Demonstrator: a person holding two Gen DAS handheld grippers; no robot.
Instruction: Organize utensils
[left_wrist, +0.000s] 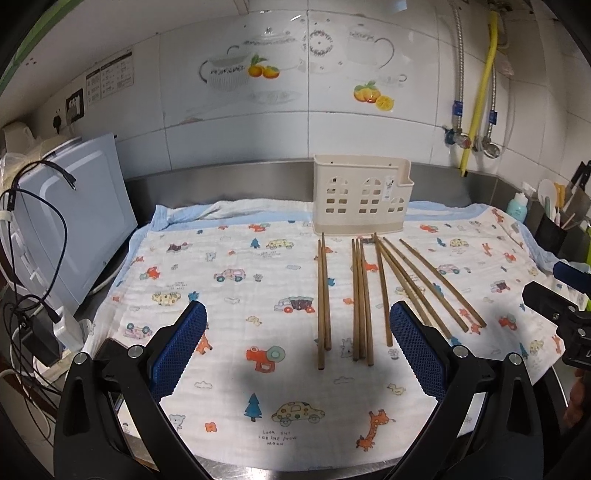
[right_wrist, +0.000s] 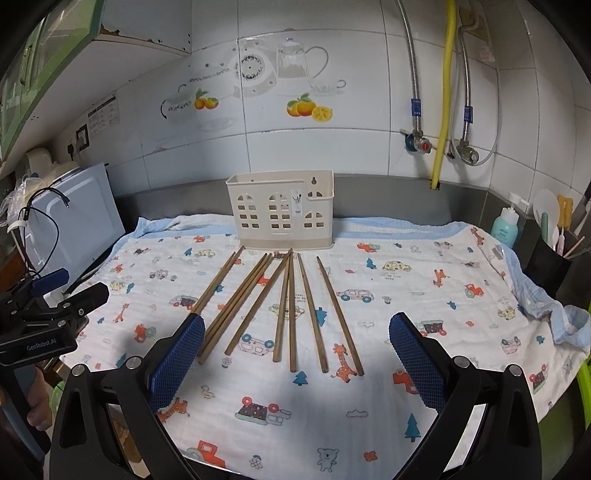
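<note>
Wooden chopsticks (right_wrist: 291, 310) are all lying loose on the printed cloth (right_wrist: 406, 295) that covers your bench (left_wrist: 258, 470), fanned out in a rough row with their far tips pointing at the cream utensil holder (right_wrist: 282, 212). That holder stands upright at the back of the cloth, just beyond the sticks, close to the tiled wall (right_wrist: 332, 92).

Your left claw (left_wrist: 297, 349) hovers above the near end of the sticks, fingers spread wide apart, nothing between the blue pads (left_wrist: 179, 349). Your right claw (right_wrist: 295, 360) is the same deal: wide apart, holding nothing, hanging over the near ends of the row.

Off to the left there's a white appliance (left_wrist: 77, 210) with cables (left_wrist: 37, 258) draped over it, and a yellow hose (right_wrist: 445, 92) runs down the wall on the right.
</note>
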